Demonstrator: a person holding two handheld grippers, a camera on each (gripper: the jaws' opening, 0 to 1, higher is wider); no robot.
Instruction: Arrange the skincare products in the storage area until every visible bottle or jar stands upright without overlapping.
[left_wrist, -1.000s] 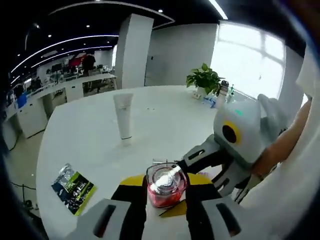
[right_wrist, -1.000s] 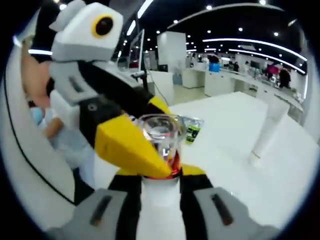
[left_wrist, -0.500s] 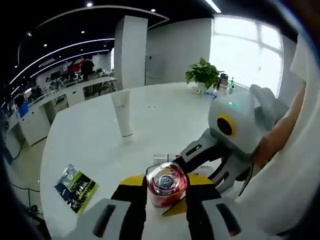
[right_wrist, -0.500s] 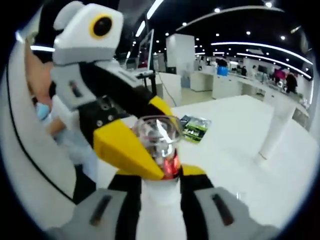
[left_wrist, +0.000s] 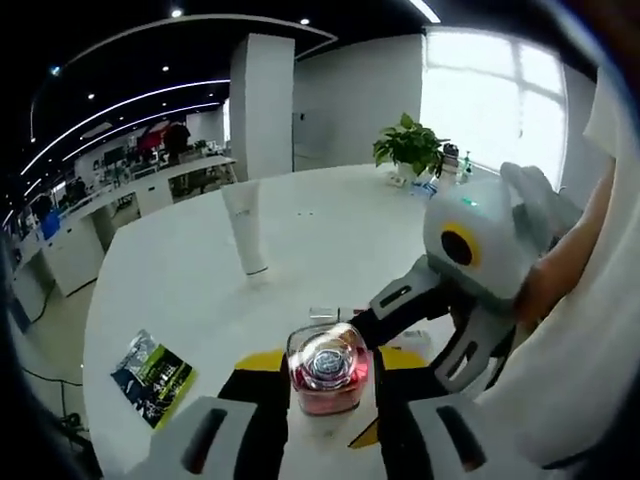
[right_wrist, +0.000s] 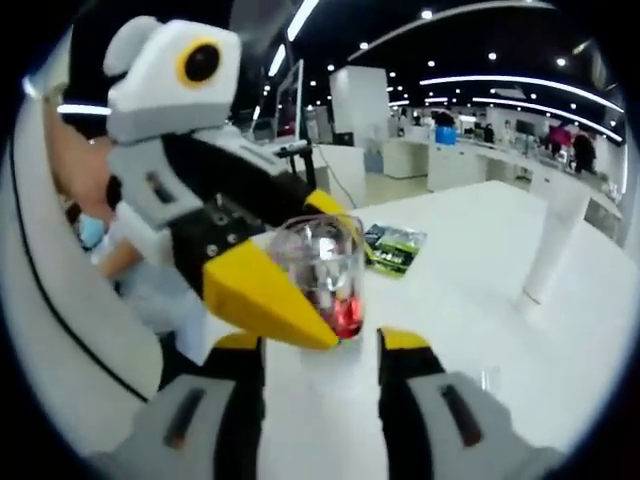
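Note:
A small jar (left_wrist: 325, 362) with a red base and a clear faceted lid stands upright between the jaws of my left gripper (left_wrist: 328, 378), which is shut on it, low over the white table (left_wrist: 330, 230). My right gripper (left_wrist: 420, 330) reaches in from the right, its fingers close beside the jar. In the right gripper view the jar (right_wrist: 322, 265) sits just beyond my right gripper (right_wrist: 320, 345), whose jaws stand apart and open; the left gripper (right_wrist: 305, 300) clamps it from the left. A white tube (left_wrist: 245, 228) stands on its cap further back, and is also at the right as the tube (right_wrist: 555, 245).
A dark green sachet (left_wrist: 152, 370) lies flat near the table's left edge, also seen as the sachet (right_wrist: 393, 248). A potted plant (left_wrist: 408, 150) and small bottles stand at the far side. A person's arm (left_wrist: 570, 280) holds the right gripper. Office desks lie beyond.
My right gripper's jaws have spread apart and let go of the jar's base. The left gripper keeps its hold on the jar, which has hardly moved.

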